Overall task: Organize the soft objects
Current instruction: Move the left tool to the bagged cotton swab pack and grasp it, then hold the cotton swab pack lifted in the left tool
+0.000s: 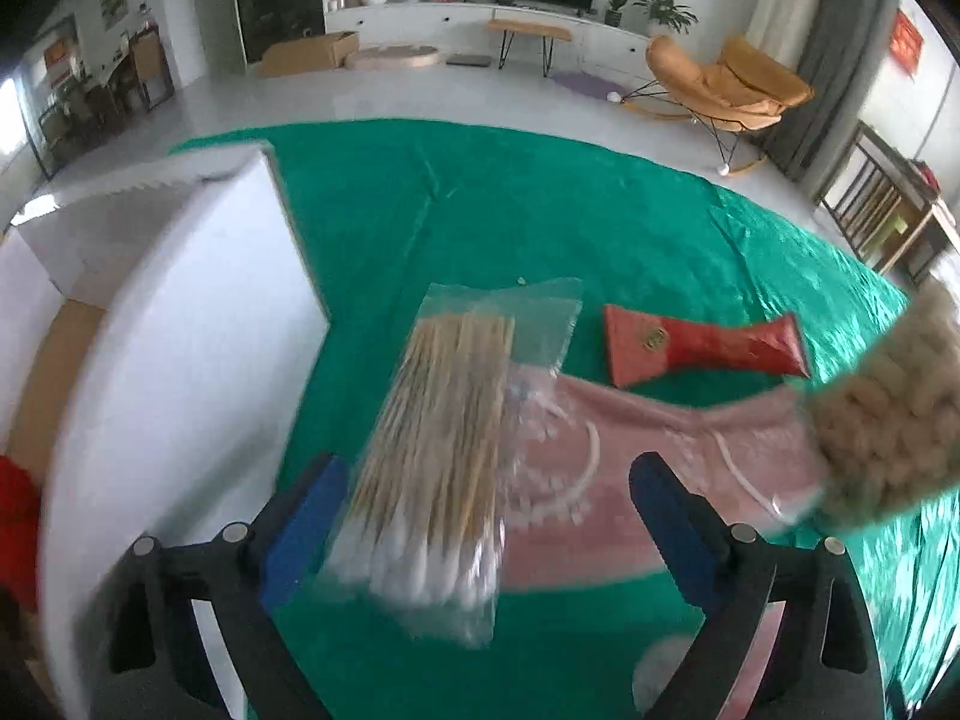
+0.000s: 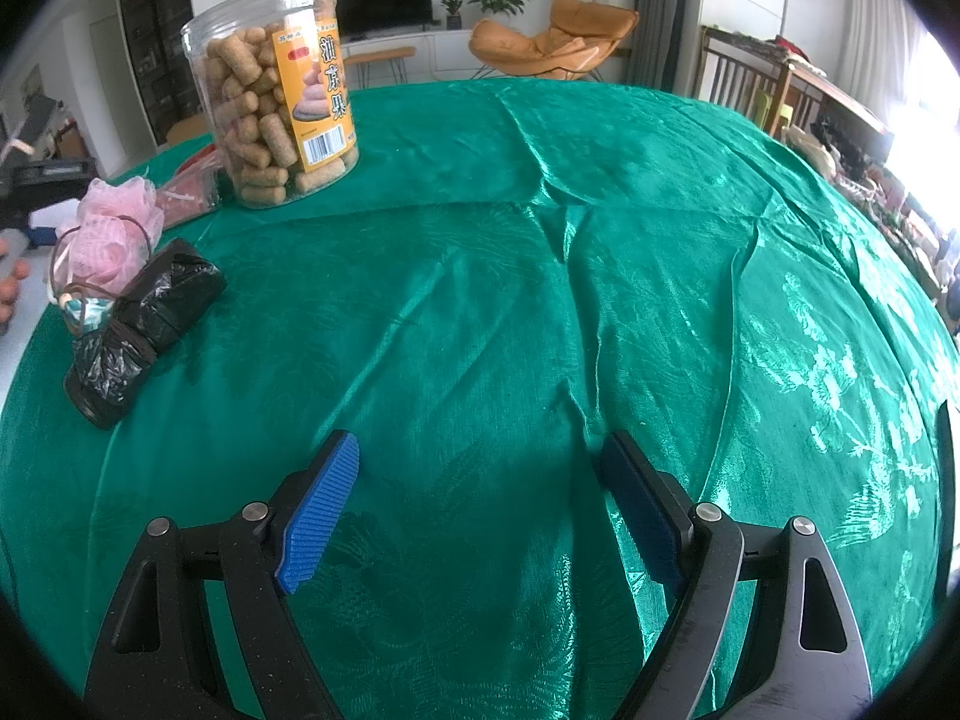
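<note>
Left gripper (image 1: 486,504) spread wide, blue pads (image 1: 306,525) apart, hanging over a clear plastic bag of wooden-stemmed cotton swabs (image 1: 441,456) that lies between the fingers without touching either pad. Blurred view here. At far left, an open white cardboard box (image 1: 198,372), flap raised, something red (image 1: 18,534) just visible at its near edge. Right of the swab bag and partly under it, a clear packet holding a pink cloth item with white cord (image 1: 648,468). Beyond that, a red foil pouch with a gold emblem (image 1: 702,345) flat on the shiny green tablecloth (image 1: 540,222). At the right edge, a beige fuzzy lump (image 1: 894,426), too blurred to identify, touching the pink packet's corner.

Right gripper (image 2: 480,516) likewise released, ribbed blue pads (image 2: 318,516) well apart over bare green cloth (image 2: 540,276), nothing between them. Far left in this view, a pink mesh bath puff (image 2: 114,234) with a brown cord, just beside a roll of black plastic bags (image 2: 144,330) bound with a band. Farther back, a clear plastic jar of tan snack sticks with a yellow label (image 2: 276,96), upright, with a pinkish-red packet (image 2: 186,189) at its left foot. Fingertips of a person (image 2: 9,288) at the left border.
</note>
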`<action>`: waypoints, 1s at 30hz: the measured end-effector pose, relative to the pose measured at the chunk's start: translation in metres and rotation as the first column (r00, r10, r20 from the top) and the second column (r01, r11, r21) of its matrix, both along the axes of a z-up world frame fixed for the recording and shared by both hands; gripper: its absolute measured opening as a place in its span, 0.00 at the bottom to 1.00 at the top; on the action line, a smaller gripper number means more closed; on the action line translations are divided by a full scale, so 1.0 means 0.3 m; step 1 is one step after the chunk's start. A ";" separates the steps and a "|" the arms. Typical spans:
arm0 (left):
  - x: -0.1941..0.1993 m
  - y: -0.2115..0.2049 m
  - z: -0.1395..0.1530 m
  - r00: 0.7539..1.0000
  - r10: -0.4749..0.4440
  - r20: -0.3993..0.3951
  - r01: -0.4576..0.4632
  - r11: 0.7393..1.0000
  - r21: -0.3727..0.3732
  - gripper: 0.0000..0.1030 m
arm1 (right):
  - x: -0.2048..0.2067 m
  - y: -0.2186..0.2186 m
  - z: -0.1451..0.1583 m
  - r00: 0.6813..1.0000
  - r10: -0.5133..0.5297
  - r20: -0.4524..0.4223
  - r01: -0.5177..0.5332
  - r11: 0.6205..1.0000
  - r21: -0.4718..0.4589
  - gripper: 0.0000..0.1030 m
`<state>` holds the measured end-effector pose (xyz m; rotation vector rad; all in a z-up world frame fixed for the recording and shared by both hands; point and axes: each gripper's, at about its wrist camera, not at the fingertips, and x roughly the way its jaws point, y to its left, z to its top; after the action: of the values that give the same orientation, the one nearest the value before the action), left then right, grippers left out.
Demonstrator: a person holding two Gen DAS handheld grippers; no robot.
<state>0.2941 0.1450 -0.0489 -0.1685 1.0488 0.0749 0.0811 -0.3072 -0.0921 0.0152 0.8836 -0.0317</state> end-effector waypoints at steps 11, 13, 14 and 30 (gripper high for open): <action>-0.070 0.076 -0.030 0.997 0.078 0.027 -0.078 0.997 -0.013 0.29 | 0.000 0.002 0.000 1.000 0.000 0.000 0.000 1.000 0.000 0.84; -0.141 0.073 -0.009 0.996 0.083 0.029 -0.084 0.996 0.028 0.28 | 0.000 0.000 0.000 1.000 0.000 0.000 0.000 1.000 0.000 0.84; -0.182 0.068 0.002 0.996 0.084 0.031 -0.085 0.996 0.031 0.28 | 0.000 0.001 0.000 1.000 0.000 0.000 0.000 1.000 0.000 0.84; -0.793 -0.171 -0.065 0.982 -0.174 0.078 0.144 0.943 0.302 0.93 | 0.001 0.000 0.001 1.000 0.001 0.000 -0.001 1.000 0.003 0.84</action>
<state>0.0563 0.0936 -0.0683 0.1824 0.9323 0.0745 0.0812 -0.3071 -0.0920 0.0179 0.8838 -0.0295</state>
